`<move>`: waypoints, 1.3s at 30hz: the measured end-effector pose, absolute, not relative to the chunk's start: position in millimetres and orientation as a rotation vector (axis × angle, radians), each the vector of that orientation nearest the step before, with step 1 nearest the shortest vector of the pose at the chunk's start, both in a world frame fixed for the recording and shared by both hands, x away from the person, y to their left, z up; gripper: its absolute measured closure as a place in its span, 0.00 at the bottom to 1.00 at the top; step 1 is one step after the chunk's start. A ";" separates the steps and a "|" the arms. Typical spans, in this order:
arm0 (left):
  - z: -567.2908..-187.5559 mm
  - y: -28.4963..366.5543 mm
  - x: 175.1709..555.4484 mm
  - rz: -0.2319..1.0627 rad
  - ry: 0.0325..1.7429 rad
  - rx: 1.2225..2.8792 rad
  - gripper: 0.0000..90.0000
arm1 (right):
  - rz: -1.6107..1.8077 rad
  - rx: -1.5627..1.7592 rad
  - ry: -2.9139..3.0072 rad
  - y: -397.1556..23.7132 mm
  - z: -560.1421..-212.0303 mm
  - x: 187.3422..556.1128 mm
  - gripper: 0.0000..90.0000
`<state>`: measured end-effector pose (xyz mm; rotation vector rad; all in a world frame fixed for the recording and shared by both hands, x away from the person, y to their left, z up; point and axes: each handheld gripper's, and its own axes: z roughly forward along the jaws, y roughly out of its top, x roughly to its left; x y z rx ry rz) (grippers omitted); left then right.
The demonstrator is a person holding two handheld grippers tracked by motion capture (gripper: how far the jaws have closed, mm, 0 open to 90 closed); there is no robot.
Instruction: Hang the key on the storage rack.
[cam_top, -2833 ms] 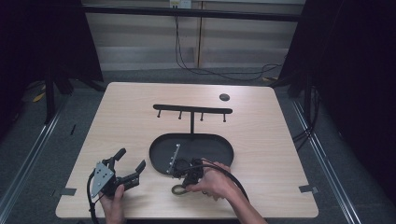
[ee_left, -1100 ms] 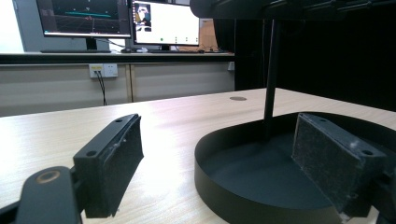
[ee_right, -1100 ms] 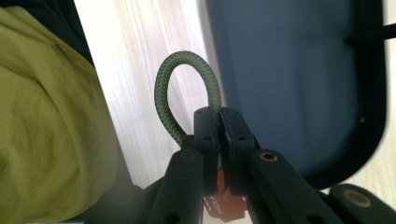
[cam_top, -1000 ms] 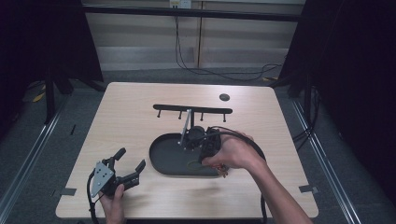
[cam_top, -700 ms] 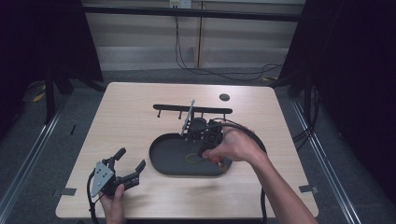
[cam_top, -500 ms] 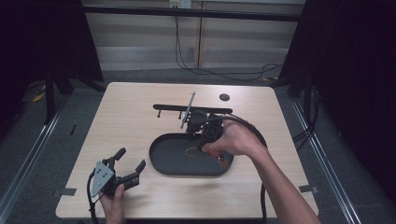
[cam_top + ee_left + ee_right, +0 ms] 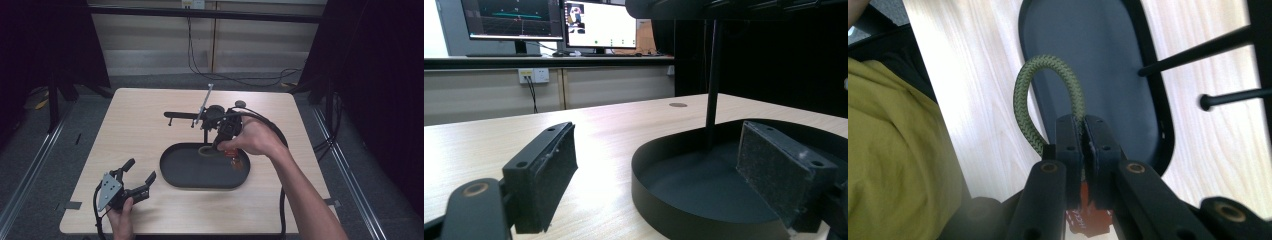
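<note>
the right gripper (image 7: pixel 223 131) is up over the far end of the black tray (image 7: pixel 175 175), close to the black rack (image 7: pixel 182 115) that stands at the tray's back. its jaws are squeezed tight on a green rope loop (image 7: pixel 1048 95). the loop sticks out past the jaw tips and curves round in the air. a bit of something orange (image 7: pixel 1083 219) shows under the jaws, but i cannot tell what it is. in the right gripper view (image 7: pixel 1083 131) the tray (image 7: pixel 1088 55) lies below the loop, and thin rack pegs (image 7: pixel 1193 52) poke out at the side.

the left gripper (image 7: pixel 135 176) sits low on the table (image 7: pixel 125 130), near the front corner, just beside the tray's near end. its jaws are wide apart and hold nothing. in the left gripper view (image 7: pixel 656 170) the tray wall (image 7: pixel 659 150) curves between the two pads (image 7: pixel 546 172), and the rack's thin post (image 7: pixel 711 95) stands up from the tray.
</note>
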<state>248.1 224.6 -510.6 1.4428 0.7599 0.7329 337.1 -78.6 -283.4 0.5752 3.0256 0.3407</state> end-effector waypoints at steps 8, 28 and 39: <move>-510.5 224.7 248.2 0.737 0.759 1.448 0.18 | 0.352 0.623 2.989 -81.3 -268.6 354.0 0.95; -510.7 224.4 248.1 0.733 0.756 1.443 0.18 | 0.283 0.646 2.924 -73.8 -276.4 386.7 0.95; -510.7 224.6 248.1 0.731 0.756 1.443 0.18 | 0.304 0.702 2.917 -77.8 -277.8 396.2 0.95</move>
